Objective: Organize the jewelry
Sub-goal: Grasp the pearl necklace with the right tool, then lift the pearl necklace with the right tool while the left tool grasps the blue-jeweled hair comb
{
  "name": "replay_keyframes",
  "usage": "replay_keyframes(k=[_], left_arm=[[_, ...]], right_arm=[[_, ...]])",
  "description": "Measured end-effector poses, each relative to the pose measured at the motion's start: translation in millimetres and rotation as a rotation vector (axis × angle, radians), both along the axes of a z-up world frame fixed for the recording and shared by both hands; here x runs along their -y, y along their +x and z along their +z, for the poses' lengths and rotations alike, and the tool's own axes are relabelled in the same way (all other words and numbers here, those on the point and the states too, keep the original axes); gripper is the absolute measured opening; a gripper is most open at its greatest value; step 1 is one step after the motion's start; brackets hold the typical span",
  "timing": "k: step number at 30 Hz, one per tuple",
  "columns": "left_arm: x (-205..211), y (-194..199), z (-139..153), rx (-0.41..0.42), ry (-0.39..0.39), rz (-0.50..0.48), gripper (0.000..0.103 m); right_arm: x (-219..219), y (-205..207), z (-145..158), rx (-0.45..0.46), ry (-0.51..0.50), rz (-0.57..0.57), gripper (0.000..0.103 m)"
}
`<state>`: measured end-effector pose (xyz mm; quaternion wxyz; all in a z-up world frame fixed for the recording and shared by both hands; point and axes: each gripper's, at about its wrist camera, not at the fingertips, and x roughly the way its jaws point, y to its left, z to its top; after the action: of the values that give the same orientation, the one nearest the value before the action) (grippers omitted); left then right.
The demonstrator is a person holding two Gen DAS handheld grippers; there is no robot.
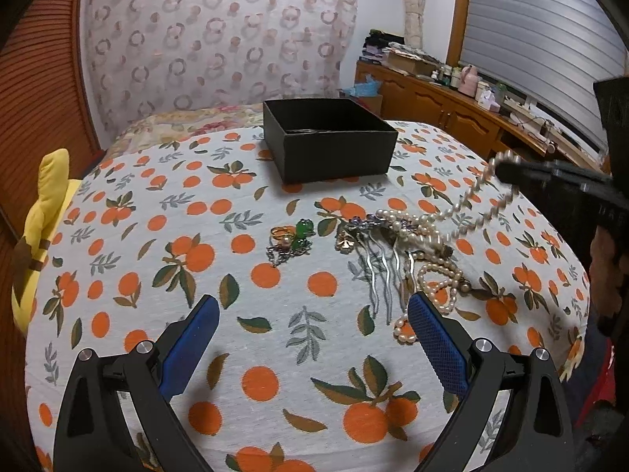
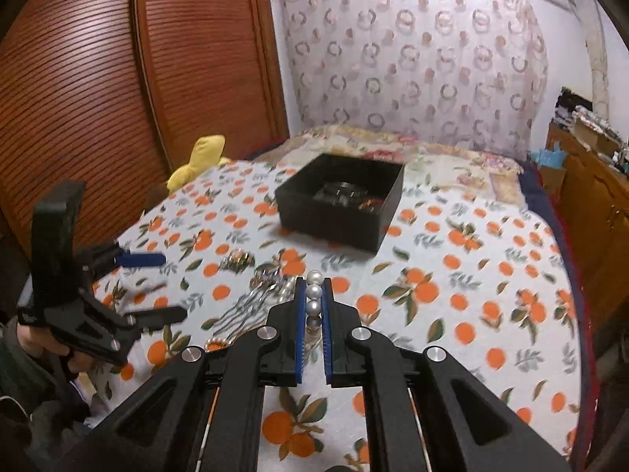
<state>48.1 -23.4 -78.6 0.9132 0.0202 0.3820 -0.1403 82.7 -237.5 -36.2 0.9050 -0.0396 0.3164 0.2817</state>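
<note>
A black open box (image 1: 330,139) stands at the far middle of the orange-print cloth; in the right wrist view the box (image 2: 342,204) holds a few items. A jewelry pile lies in the middle: pearl necklace (image 1: 444,212), metal hair comb (image 1: 377,271), green-stone pieces (image 1: 302,232). My right gripper (image 1: 507,169) is shut on the pearl necklace (image 2: 314,295) and lifts one end above the pile. My left gripper (image 1: 312,314) is open and empty, low over the cloth just before the pile; it also shows in the right wrist view (image 2: 165,287).
A yellow plush toy (image 1: 43,232) lies at the bed's left edge by a wooden slatted wardrobe (image 2: 98,90). A wooden cabinet (image 1: 444,106) with clutter runs along the right. A patterned curtain (image 1: 216,39) hangs behind the bed.
</note>
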Motion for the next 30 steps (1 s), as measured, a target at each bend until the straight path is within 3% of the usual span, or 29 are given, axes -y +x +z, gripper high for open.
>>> replay_keyframes(k=[14,23,30], left_arm=[[10,5,-2,-0.011,-0.015,-0.021,0.093],[23,31,-1,-0.048,-0.067,-0.056,0.093],[56,56,-1,-0.059,-0.02,-0.108,0.093]], right_arm=[[31,-2,50,0.142,0.012,-0.082,0.008],[42,3,38,0.119,-0.006,-0.117,0.008],[45,8,33,0.111,-0.006,-0.128,0.008]])
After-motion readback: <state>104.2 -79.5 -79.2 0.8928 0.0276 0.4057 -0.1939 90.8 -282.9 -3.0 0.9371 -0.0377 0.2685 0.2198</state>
